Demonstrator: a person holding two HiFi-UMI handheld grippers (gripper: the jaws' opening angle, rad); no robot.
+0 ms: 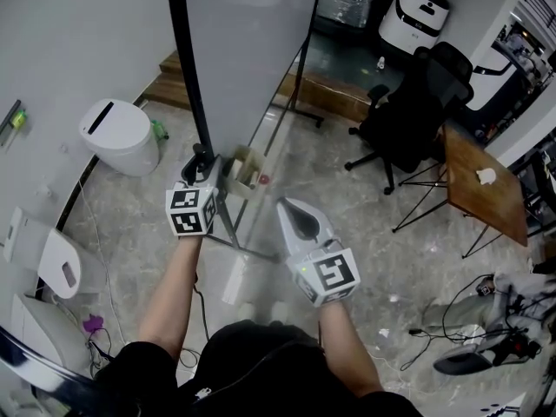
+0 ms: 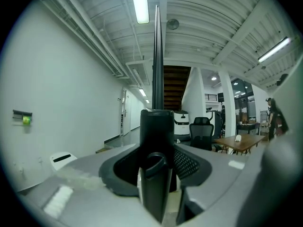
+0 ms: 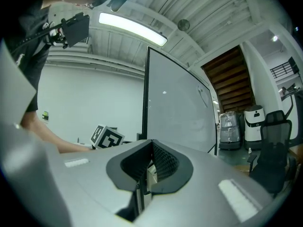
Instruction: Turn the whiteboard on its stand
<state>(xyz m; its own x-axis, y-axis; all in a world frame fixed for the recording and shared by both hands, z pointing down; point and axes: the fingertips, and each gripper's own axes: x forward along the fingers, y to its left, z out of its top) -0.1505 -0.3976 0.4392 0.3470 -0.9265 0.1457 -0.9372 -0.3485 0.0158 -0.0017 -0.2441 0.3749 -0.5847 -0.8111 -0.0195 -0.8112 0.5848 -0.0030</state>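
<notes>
The whiteboard [image 1: 252, 42] stands upright on its wheeled stand [image 1: 233, 233], and I look down along its top. Its black side frame [image 1: 187, 59] runs down to my left gripper [image 1: 201, 165], which is shut on it. In the left gripper view the black frame [image 2: 157, 56] rises straight up from between the jaws of the left gripper [image 2: 158, 148]. My right gripper [image 1: 295, 211] hangs free just right of the stand, below the board's face, touching nothing. In the right gripper view its jaws [image 3: 150, 167] stand together and empty, with the whiteboard [image 3: 175, 108] ahead.
A white bin [image 1: 122, 135] stands on the floor at the left by the wall. A black office chair [image 1: 413, 111] and a wooden table [image 1: 482, 185] are to the right. Cables [image 1: 469, 328] lie on the floor at the lower right. A white robot [image 1: 414, 11] stands behind the board.
</notes>
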